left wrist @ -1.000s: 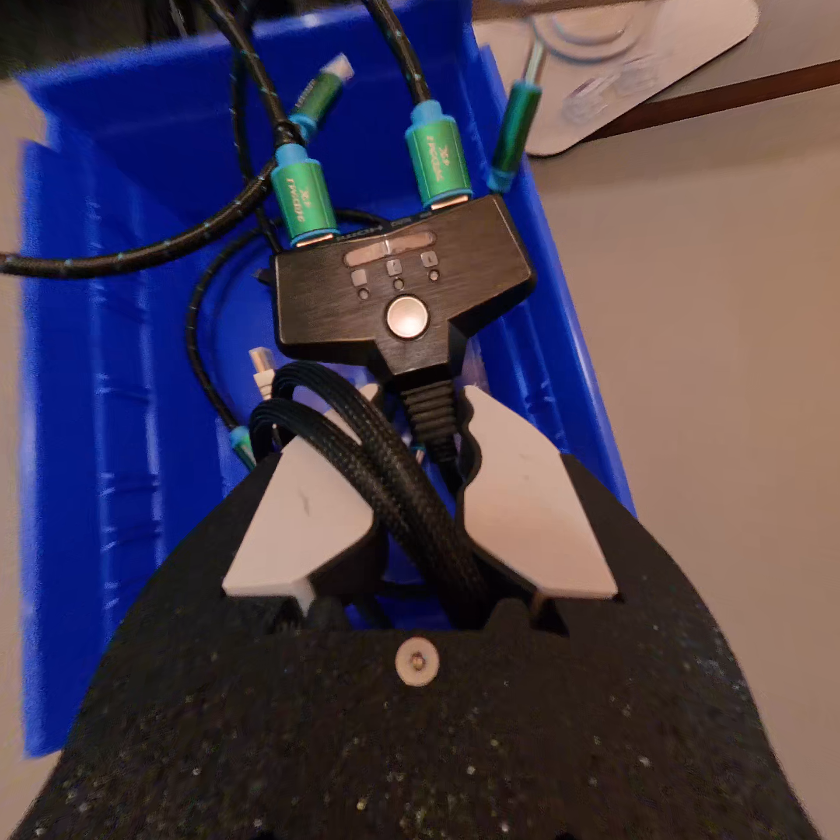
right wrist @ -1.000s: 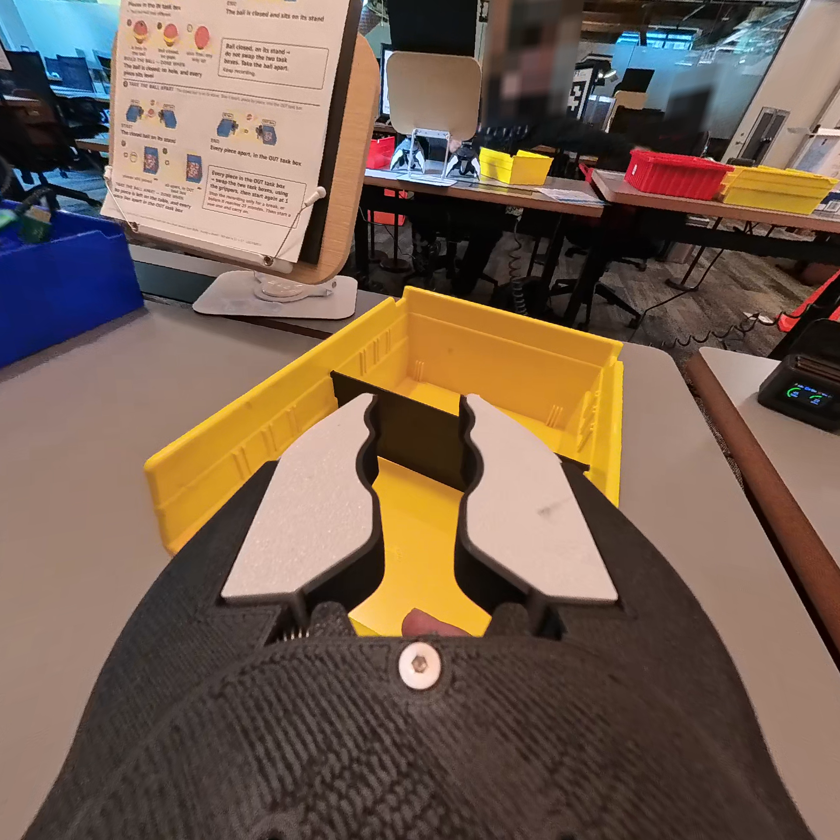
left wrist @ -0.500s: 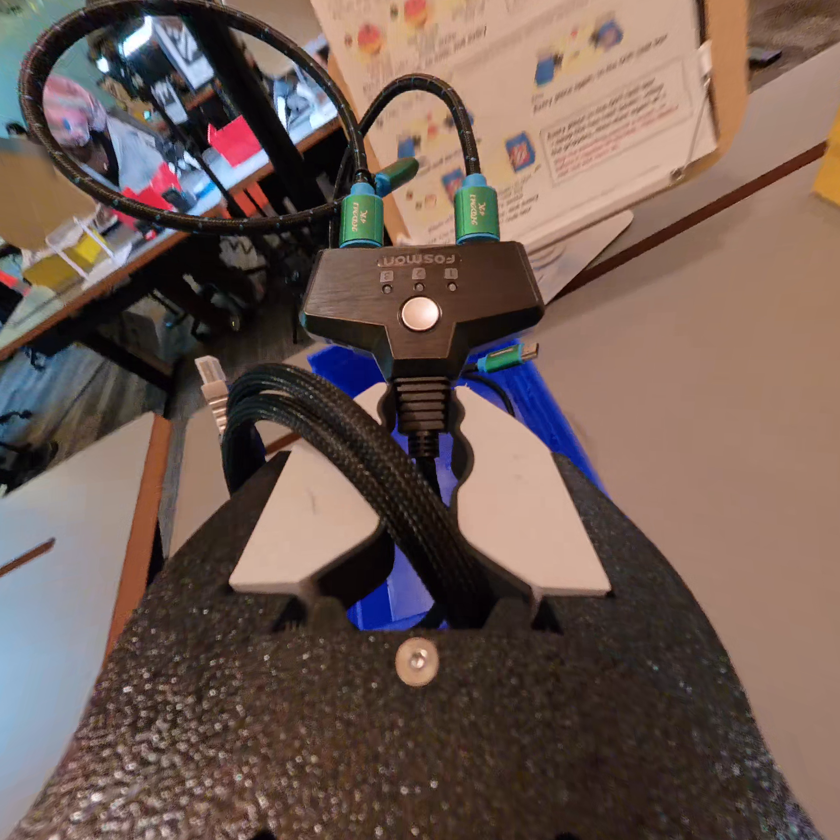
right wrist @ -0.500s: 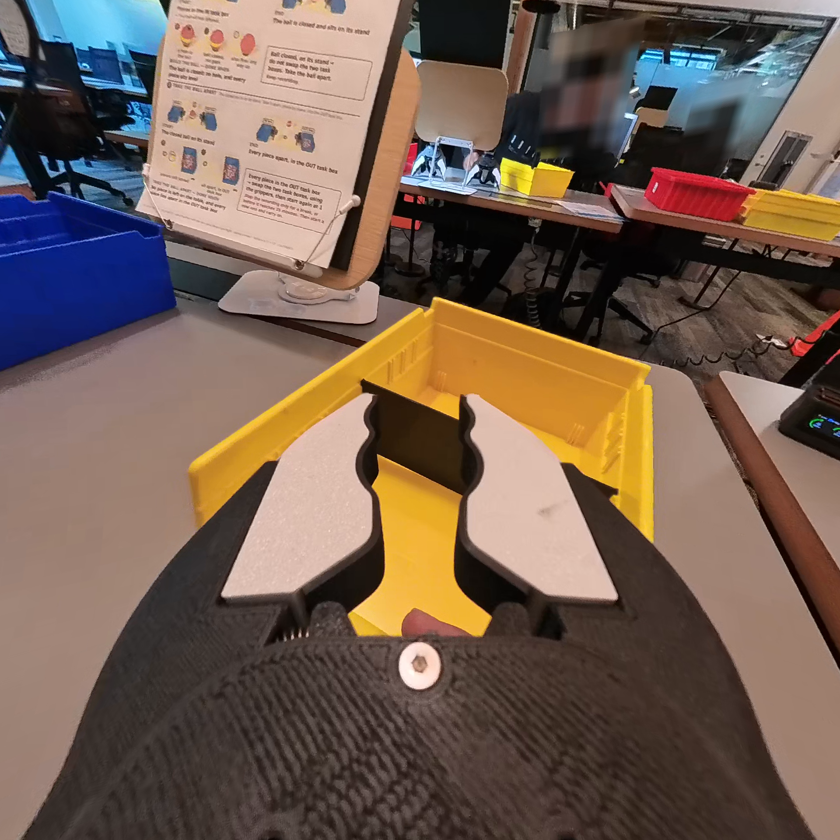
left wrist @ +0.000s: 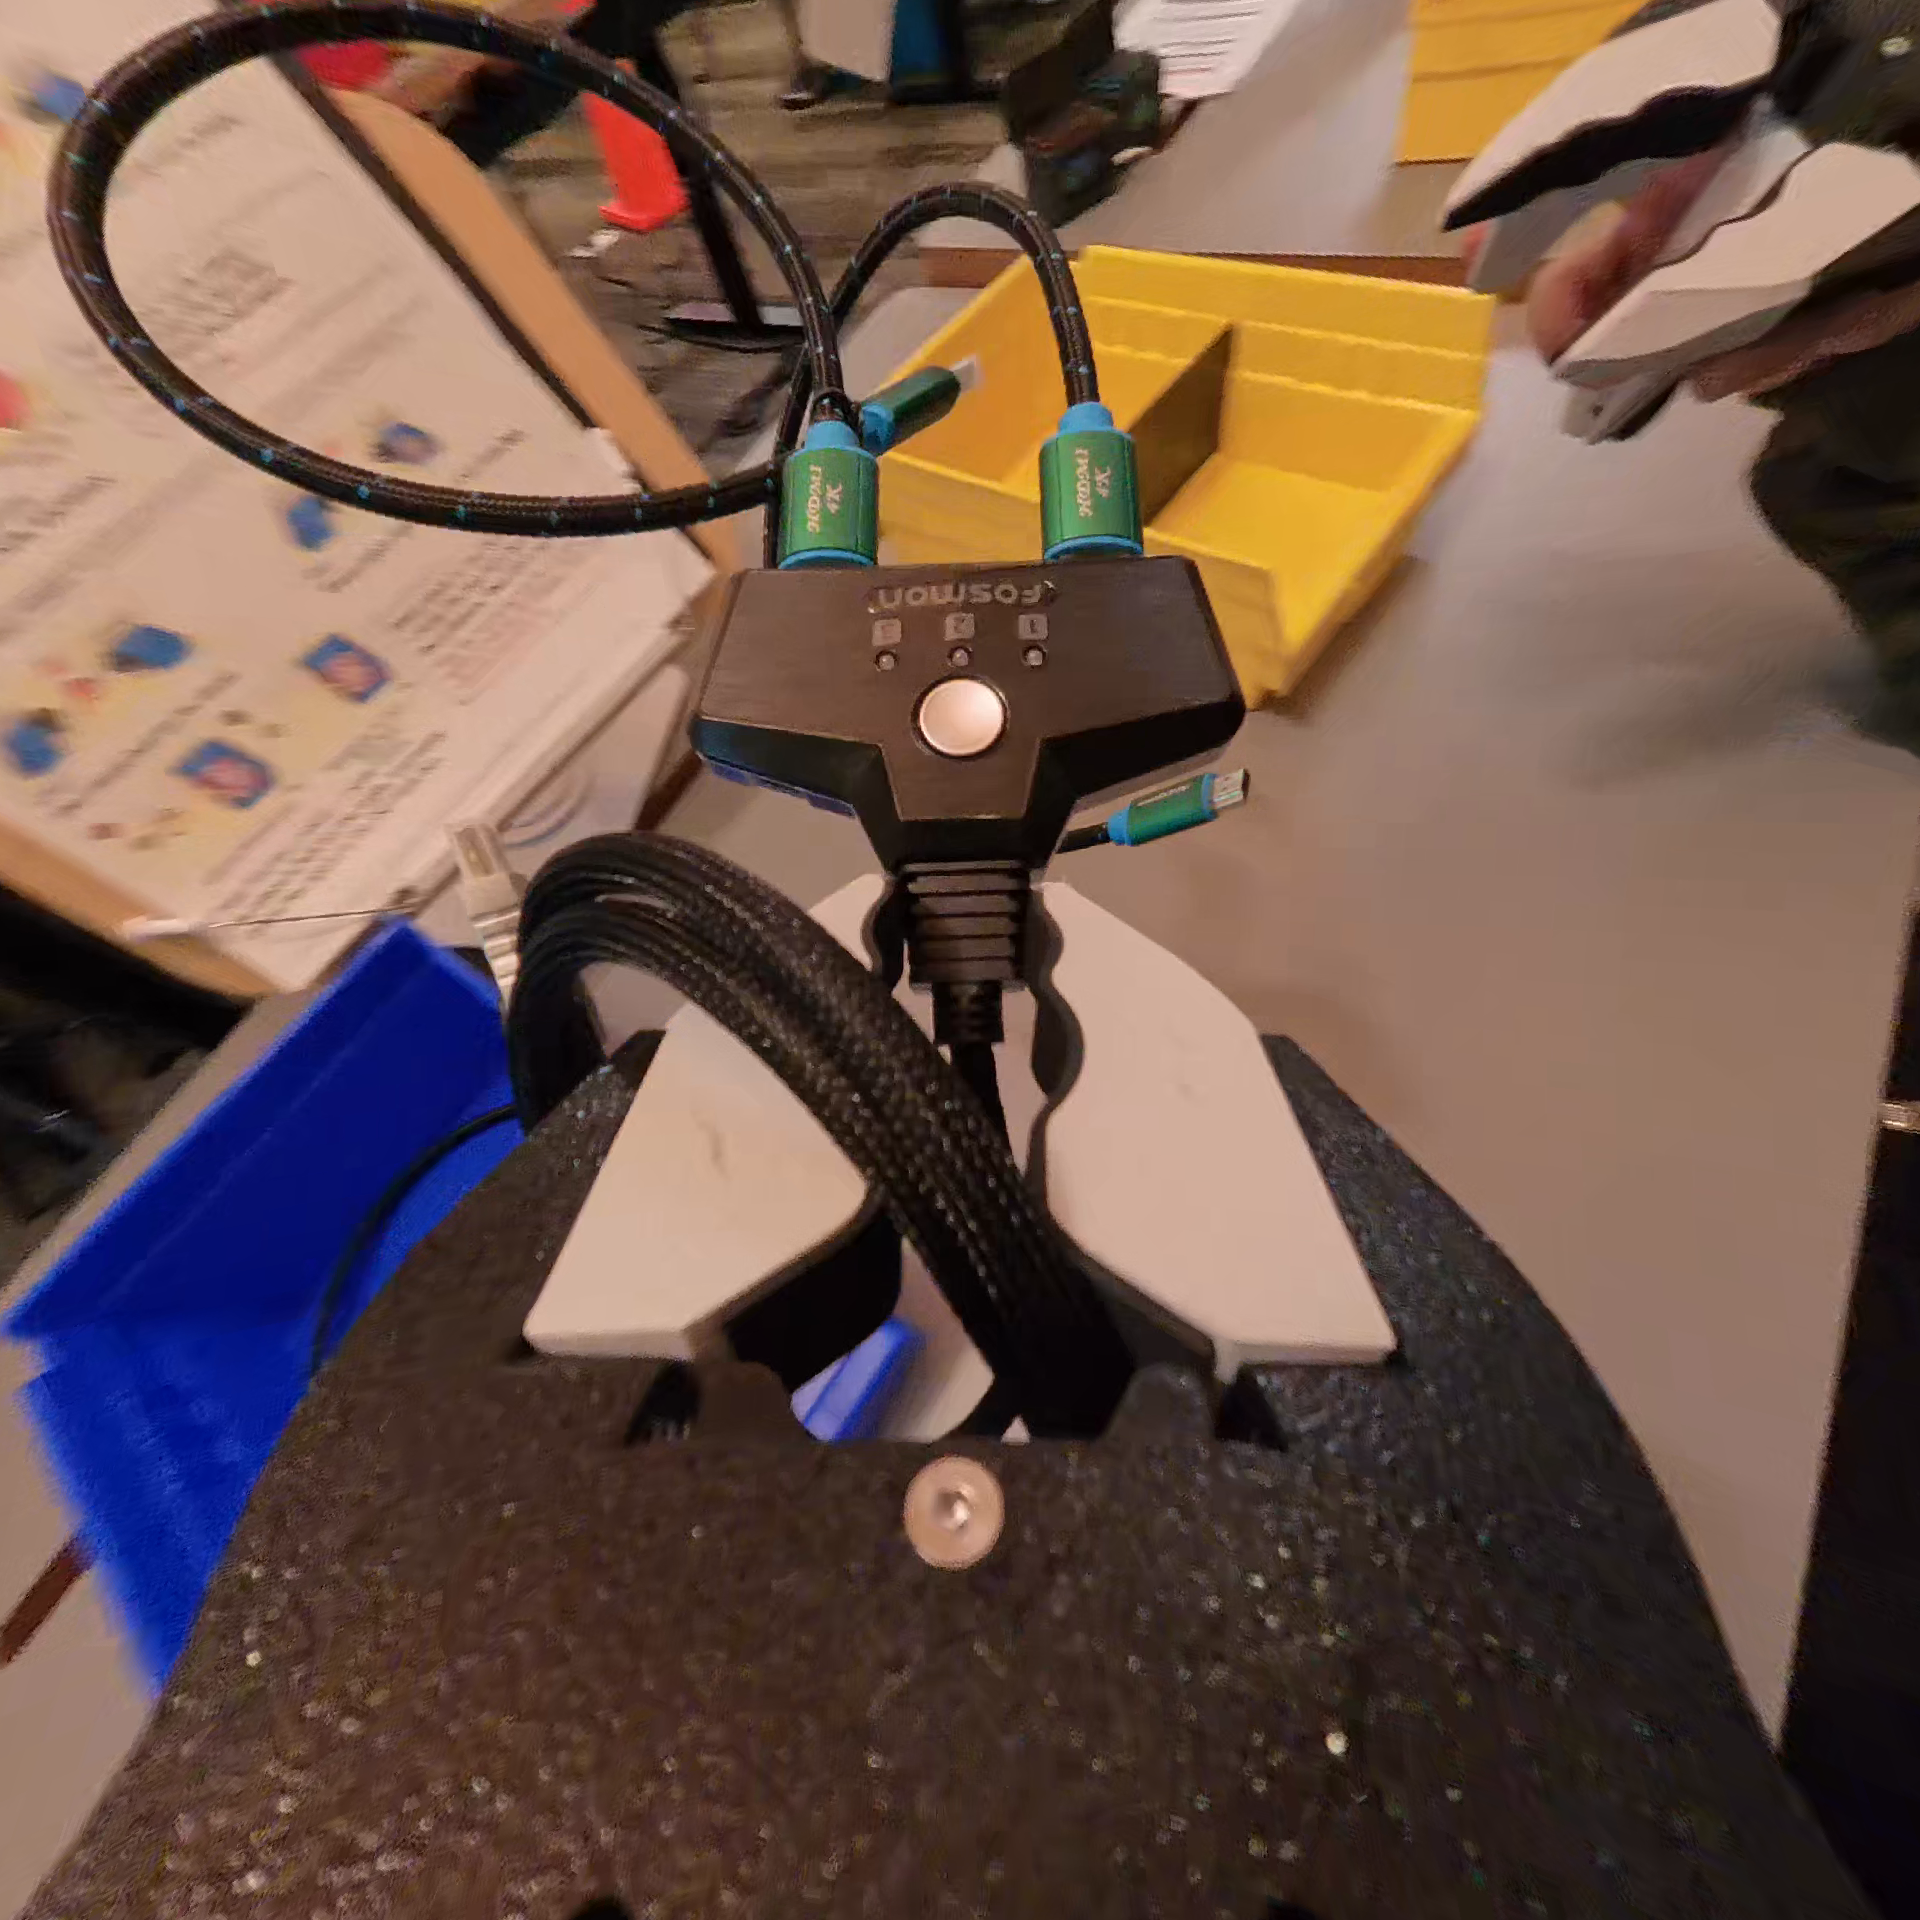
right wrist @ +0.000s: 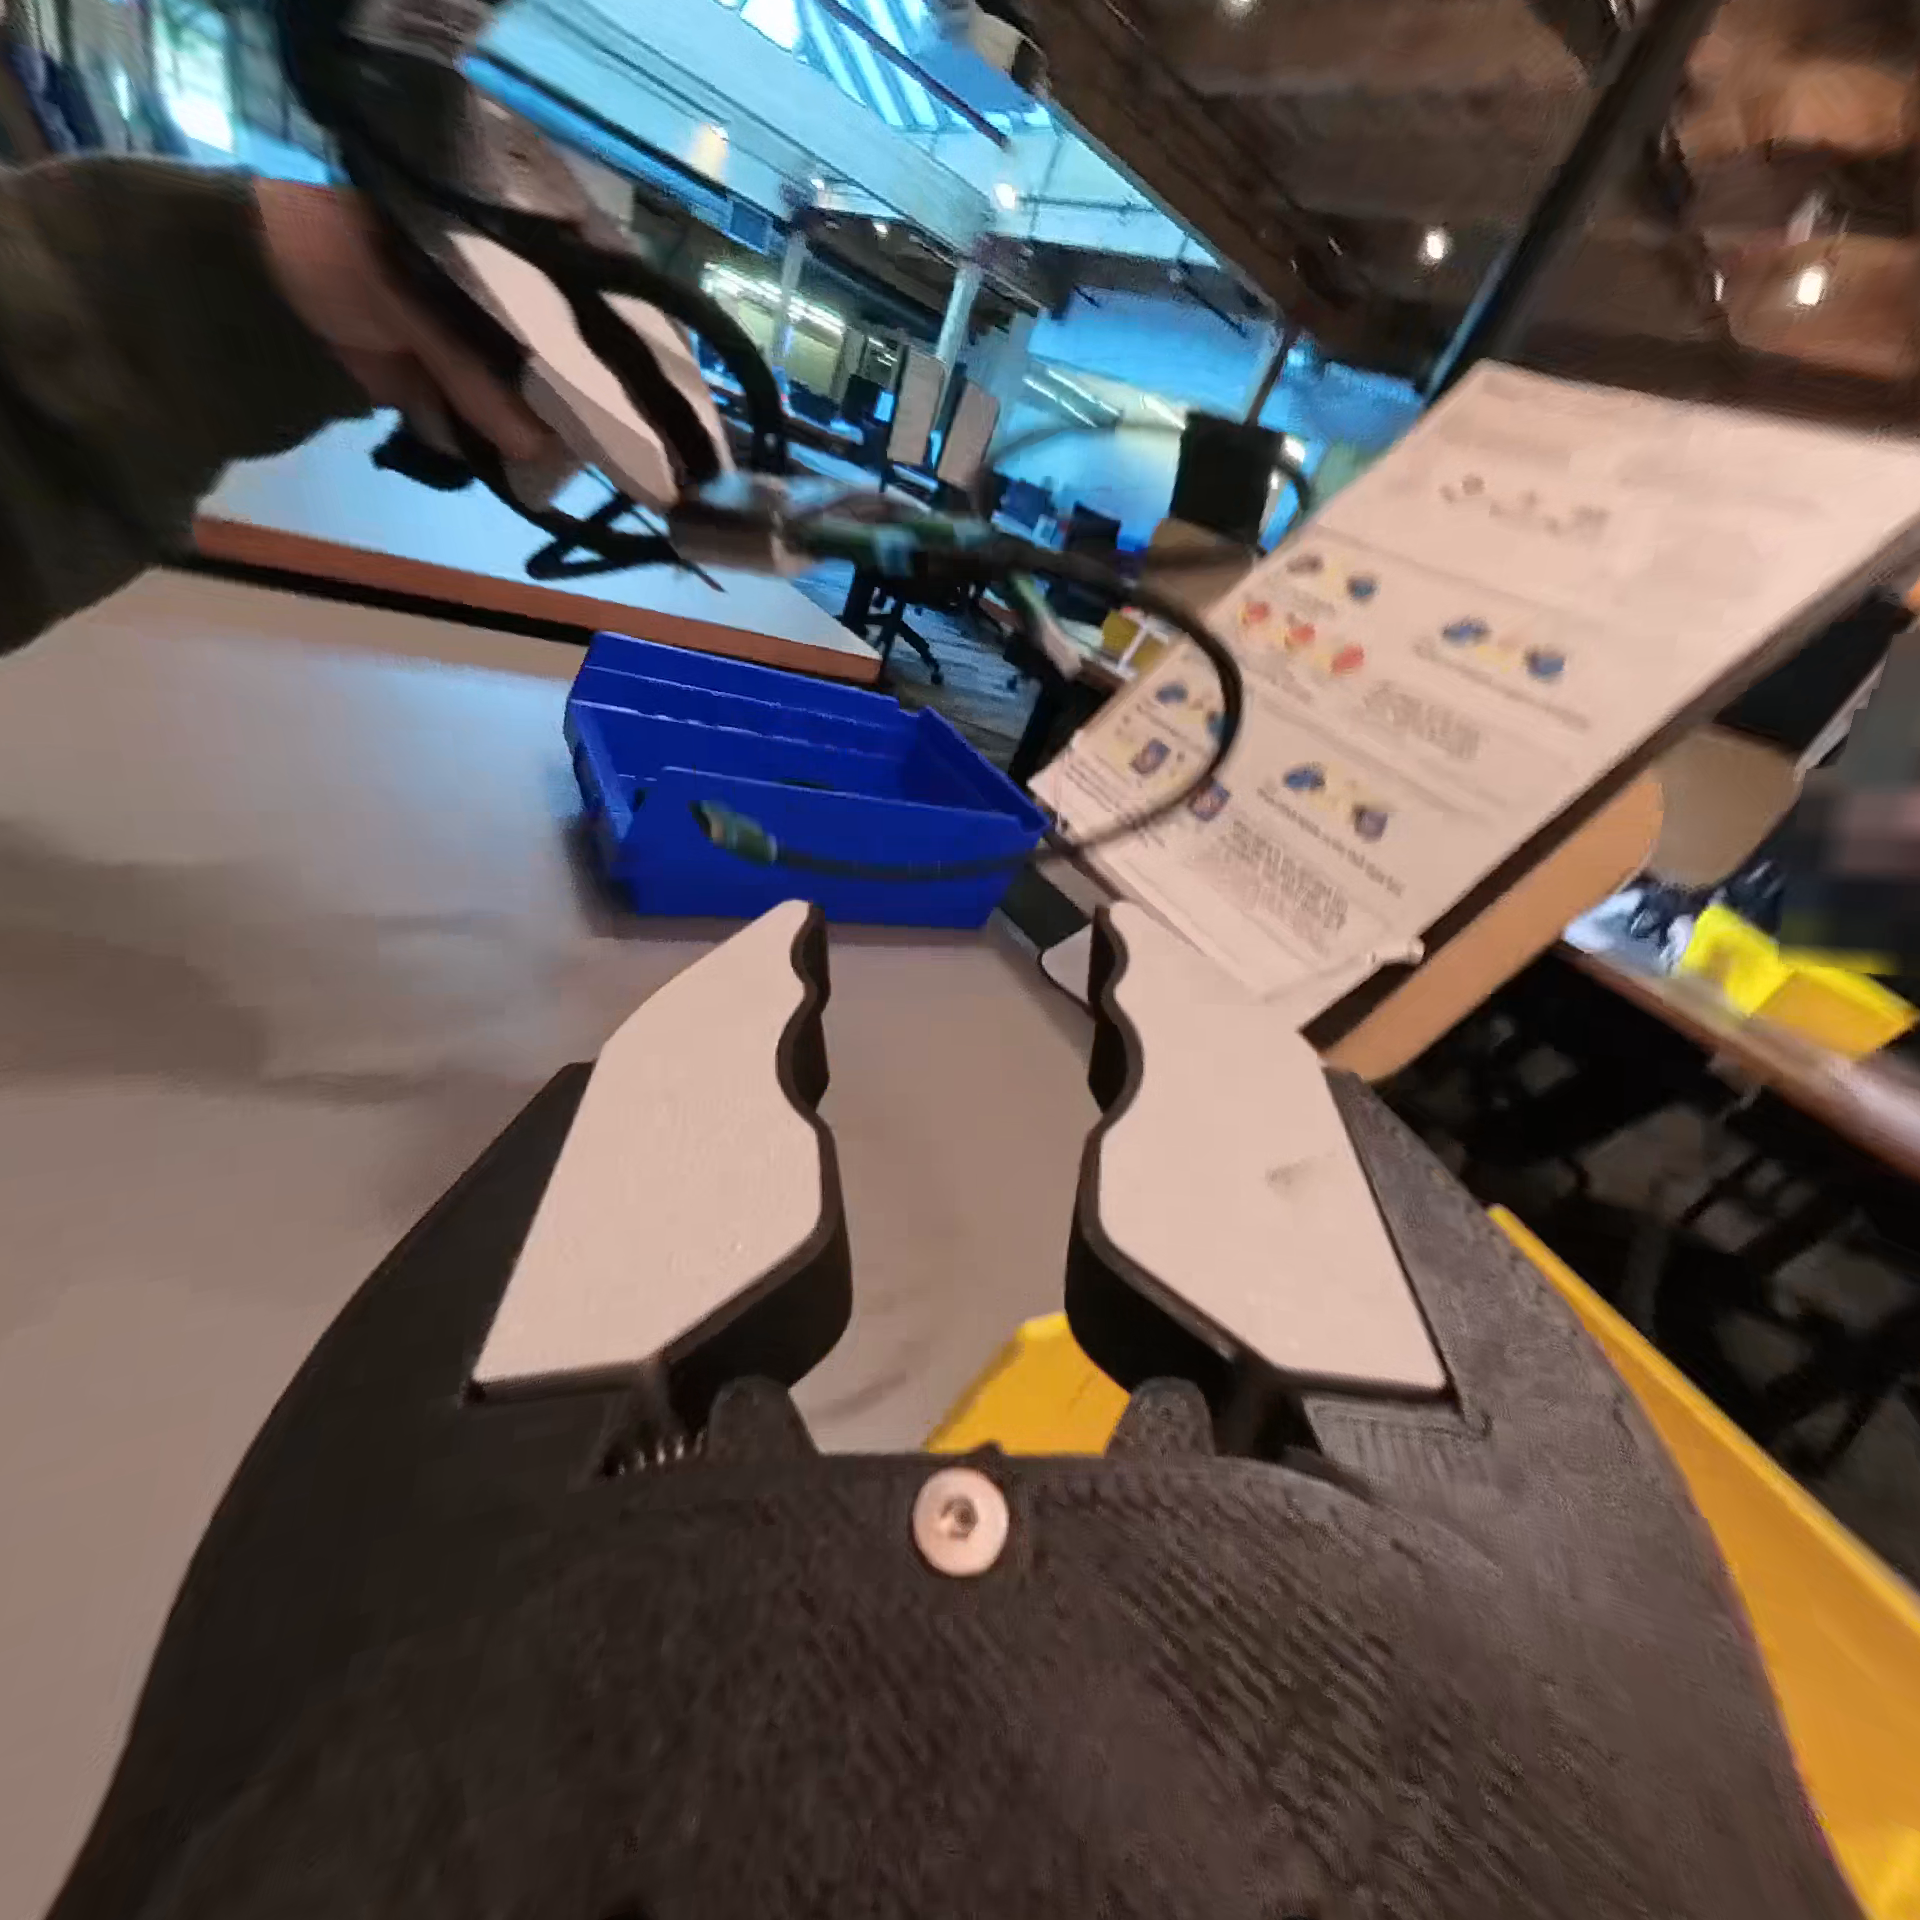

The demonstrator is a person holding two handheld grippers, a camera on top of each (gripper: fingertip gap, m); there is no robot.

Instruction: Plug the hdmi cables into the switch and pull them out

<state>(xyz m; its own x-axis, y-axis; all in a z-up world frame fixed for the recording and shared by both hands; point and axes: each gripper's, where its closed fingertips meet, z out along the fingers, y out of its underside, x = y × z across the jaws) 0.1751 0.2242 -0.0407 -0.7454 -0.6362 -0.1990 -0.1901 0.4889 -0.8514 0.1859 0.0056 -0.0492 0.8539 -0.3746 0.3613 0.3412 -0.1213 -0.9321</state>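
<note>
Left claw point(left wrist: 961, 935) clamping switch point(left wrist: 961, 686), right claw point(right wrist: 956, 987) agape

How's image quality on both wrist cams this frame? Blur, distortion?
Left wrist view: switch and left gripper sharp; instruction board, blue bin and right gripper motion-smeared. Right wrist view: own fingers fairly crisp, scene behind blurred throughout, the cable streaked; wide-angle bending at edges in both.

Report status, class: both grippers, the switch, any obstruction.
Left gripper shut on switch neck. Right gripper open, empty. Two green plugs seated. Nothing blocking.
</note>
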